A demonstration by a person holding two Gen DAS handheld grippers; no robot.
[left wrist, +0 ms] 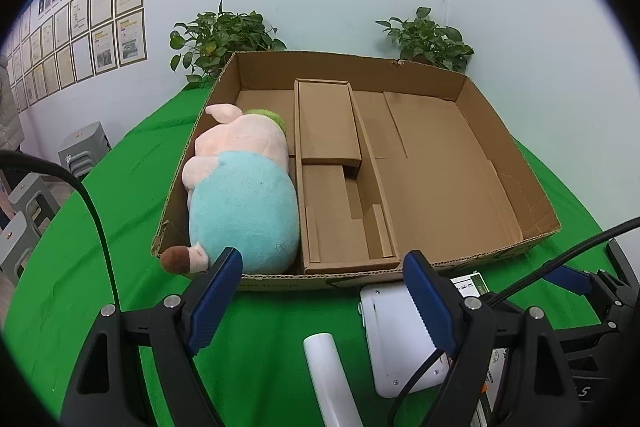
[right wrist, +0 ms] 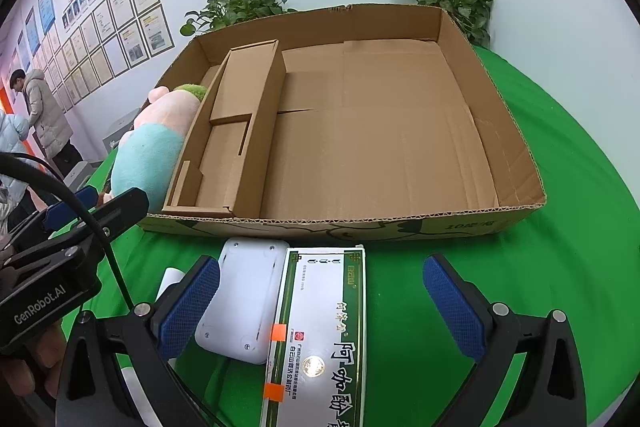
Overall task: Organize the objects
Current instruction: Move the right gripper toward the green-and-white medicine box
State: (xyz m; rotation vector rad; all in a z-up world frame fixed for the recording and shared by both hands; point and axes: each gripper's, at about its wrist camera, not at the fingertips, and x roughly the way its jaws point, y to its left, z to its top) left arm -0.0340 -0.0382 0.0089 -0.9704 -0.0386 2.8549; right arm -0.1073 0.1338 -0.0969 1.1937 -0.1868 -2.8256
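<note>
the right claw (right wrist: 320,303) is wide open over the green and white box (right wrist: 320,339) on the surface (right wrist: 560,267). the left claw (left wrist: 320,279) (open too) holds nothing. next, pinch that box and put it in the cardboard tray (right wrist: 516,147).

We look forward, close and low, from both wrists; both views share the box (left wrist: 508,163) (right wrist: 512,131) and plush (left wrist: 240,195) (right wrist: 148,151).

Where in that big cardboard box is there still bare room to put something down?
The widest bare patch is the cardboard tray's floor between the cardboard insert and the right wall. The left strip is filled by the plush pig. In front of the tray, the white device, medicine box and white tube crowd the green cloth.
</note>
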